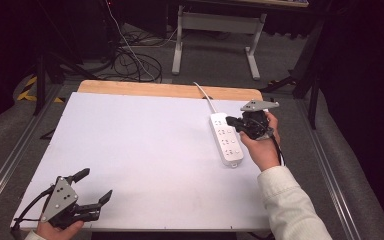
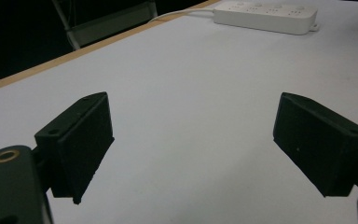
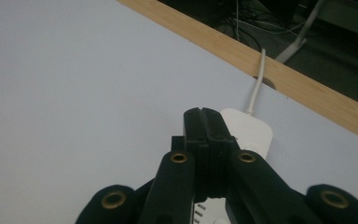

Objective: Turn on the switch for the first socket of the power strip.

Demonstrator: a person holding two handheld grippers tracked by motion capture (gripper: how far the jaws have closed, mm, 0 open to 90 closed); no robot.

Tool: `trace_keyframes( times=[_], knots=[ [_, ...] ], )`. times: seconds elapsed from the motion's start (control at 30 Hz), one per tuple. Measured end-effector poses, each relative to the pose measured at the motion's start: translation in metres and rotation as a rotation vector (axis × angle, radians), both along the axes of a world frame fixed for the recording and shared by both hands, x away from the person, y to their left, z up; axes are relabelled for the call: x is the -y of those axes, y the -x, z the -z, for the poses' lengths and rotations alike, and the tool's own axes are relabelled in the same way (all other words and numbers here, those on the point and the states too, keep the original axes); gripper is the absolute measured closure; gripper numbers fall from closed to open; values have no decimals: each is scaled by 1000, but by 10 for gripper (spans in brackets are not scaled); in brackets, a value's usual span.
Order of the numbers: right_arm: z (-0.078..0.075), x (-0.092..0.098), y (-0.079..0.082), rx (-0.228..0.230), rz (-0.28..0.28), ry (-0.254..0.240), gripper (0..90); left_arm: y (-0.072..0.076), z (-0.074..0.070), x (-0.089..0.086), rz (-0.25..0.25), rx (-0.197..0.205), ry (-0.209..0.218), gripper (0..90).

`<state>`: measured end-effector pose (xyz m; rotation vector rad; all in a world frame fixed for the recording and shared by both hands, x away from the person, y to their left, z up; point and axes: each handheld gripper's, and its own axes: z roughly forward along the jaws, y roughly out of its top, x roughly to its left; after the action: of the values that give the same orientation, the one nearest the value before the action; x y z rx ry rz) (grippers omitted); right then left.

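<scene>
At the near left corner of the white table top (image 1: 145, 150), the left gripper (image 1: 96, 187) rests low in the person's left hand (image 1: 60, 227), its jaws spread wide with nothing between them. The grey three-cornered plate (image 1: 60, 197) sits on top of it, and its cable trails off toward the near left edge. In the left gripper view the left gripper (image 2: 191, 144) shows both black jaws standing well apart over bare white surface, and the white power strip (image 2: 265, 16) lies far off toward the upper right, well apart from them.

Toward the right of the table, the power strip (image 1: 225, 137) lies flat on the white top, its length running from far to near, with its white cord (image 1: 205, 97) leading from its far end over the wooden far edge (image 1: 170, 90) of the table.

Just right of the strip, the right gripper (image 1: 230, 121) is held in the person's right hand (image 1: 262, 147), a pale sleeve (image 1: 290, 205) behind it. Its jaws point left over the far part of the strip. In the right gripper view the right gripper (image 3: 204, 114) has its jaws pressed flat together with nothing clamped between them, and the strip's far end (image 3: 249, 128) lies directly beneath and just beyond the tips; whether the tips touch it cannot be told.
</scene>
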<state>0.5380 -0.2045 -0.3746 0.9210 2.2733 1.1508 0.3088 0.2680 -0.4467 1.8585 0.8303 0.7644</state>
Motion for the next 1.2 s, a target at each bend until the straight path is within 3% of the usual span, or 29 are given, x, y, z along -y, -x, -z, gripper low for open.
trace_keyframes(
  times=[0.2,0.5,1.2],
  knots=[
    [19,2,-28,-27,65,-2,900,0,0,0,0,-3,3,125],
    [41,7,-54,-47,121,-6,900,-1,1,0,-3,-7,5,125],
    [69,7,-80,-79,163,18,900,-3,2,0,-4,-13,-1,125]
  ],
)
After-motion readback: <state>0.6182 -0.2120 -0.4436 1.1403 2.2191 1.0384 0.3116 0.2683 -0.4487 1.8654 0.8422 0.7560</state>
